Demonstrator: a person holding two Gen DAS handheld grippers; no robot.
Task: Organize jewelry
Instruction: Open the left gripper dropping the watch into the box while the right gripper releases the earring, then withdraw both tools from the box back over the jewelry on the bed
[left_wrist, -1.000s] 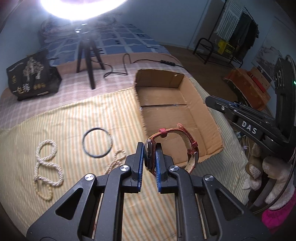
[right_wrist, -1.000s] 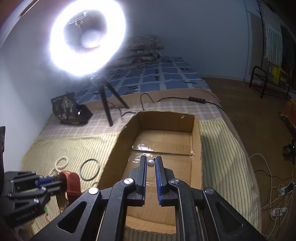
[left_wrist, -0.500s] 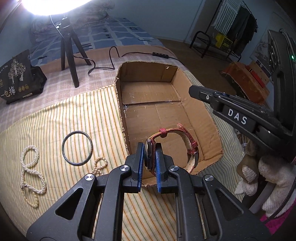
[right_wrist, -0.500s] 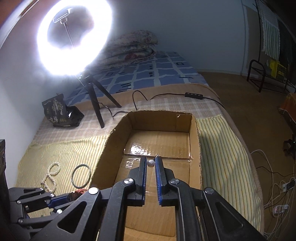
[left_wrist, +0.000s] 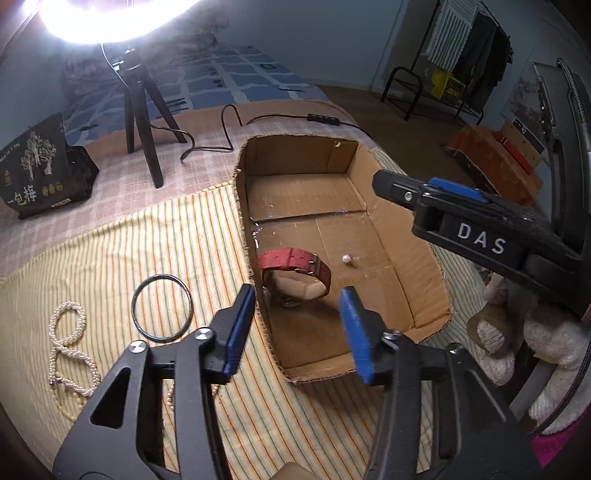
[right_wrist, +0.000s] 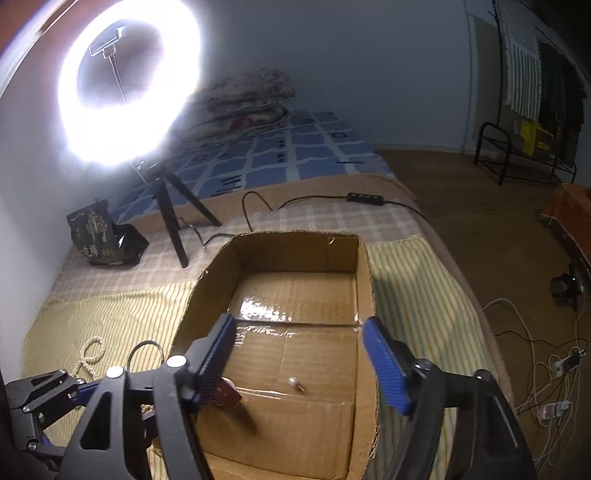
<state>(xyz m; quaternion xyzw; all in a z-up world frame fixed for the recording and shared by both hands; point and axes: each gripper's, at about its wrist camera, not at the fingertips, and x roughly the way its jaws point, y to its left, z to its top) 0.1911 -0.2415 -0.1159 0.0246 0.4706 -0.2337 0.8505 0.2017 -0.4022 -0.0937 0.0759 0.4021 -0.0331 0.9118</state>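
The left gripper (left_wrist: 297, 328) has just been opening; its blue pads stand apart with nothing pressed between them. The red-strapped wristwatch (left_wrist: 295, 275) lies inside the open brown cardboard box (left_wrist: 424, 254). The right gripper (right_wrist: 299, 365), jaws also just opened wide, hangs above the small white pearl earring (right_wrist: 294, 382) on the box floor.

Ring light (right_wrist: 129, 81) on a black tripod (left_wrist: 142, 122), standing on the bed. Left of the tripod, a black printed bag (left_wrist: 38, 170); right of it, a black cable (left_wrist: 221, 129) running to an inline switch (right_wrist: 365, 198). Behind the tripod, folded quilts (right_wrist: 247, 99).
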